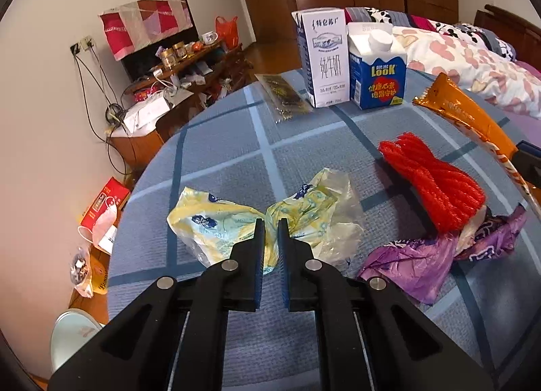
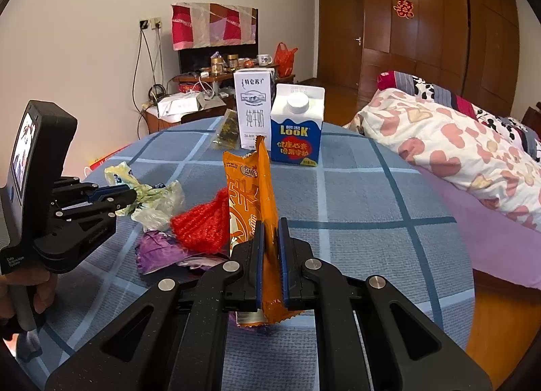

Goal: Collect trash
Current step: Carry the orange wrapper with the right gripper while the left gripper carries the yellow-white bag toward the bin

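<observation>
My left gripper (image 1: 271, 222) is shut on a crumpled yellow-and-clear plastic bag (image 1: 304, 212), pinching its middle just above the blue checked tablecloth (image 1: 219, 161); it also shows in the right wrist view (image 2: 133, 193) with the bag (image 2: 159, 201). My right gripper (image 2: 271, 222) is shut on an orange snack wrapper (image 2: 252, 188), held upright; the wrapper also shows in the left wrist view (image 1: 473, 114). A red mesh bundle (image 1: 436, 181) (image 2: 203, 225) and a purple wrapper (image 1: 416, 262) (image 2: 159, 249) lie between the grippers.
A white milk carton (image 1: 324, 56) (image 2: 253, 107) and a blue Look carton (image 1: 377, 70) (image 2: 296, 127) stand at the table's far side, beside a flat clear packet (image 1: 284, 93). A bed (image 2: 456, 147) is to the right, a cluttered desk (image 1: 162, 87) to the left.
</observation>
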A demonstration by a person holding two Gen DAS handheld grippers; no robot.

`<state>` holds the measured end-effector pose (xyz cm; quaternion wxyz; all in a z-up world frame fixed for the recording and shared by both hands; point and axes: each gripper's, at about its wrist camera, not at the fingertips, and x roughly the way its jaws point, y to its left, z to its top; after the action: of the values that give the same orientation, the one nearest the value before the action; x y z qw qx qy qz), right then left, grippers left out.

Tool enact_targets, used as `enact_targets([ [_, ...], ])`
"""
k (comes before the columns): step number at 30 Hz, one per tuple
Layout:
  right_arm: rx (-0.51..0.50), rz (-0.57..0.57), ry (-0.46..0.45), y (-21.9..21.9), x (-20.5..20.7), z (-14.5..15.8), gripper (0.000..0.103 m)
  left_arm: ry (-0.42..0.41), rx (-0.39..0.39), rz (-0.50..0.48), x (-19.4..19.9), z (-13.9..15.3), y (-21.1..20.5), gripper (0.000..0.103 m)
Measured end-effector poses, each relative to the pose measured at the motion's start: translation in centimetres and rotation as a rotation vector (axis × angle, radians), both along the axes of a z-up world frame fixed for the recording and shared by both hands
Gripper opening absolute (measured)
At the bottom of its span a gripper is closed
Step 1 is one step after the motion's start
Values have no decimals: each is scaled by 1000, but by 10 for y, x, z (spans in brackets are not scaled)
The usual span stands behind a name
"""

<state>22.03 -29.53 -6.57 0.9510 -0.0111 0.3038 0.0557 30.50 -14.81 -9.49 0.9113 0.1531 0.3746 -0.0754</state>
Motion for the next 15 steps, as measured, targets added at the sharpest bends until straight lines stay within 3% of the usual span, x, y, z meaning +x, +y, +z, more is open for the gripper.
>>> enact_targets([
  [15, 31, 33, -50, 11, -17, 19, 9, -60, -34, 36, -41, 32, 54, 7],
])
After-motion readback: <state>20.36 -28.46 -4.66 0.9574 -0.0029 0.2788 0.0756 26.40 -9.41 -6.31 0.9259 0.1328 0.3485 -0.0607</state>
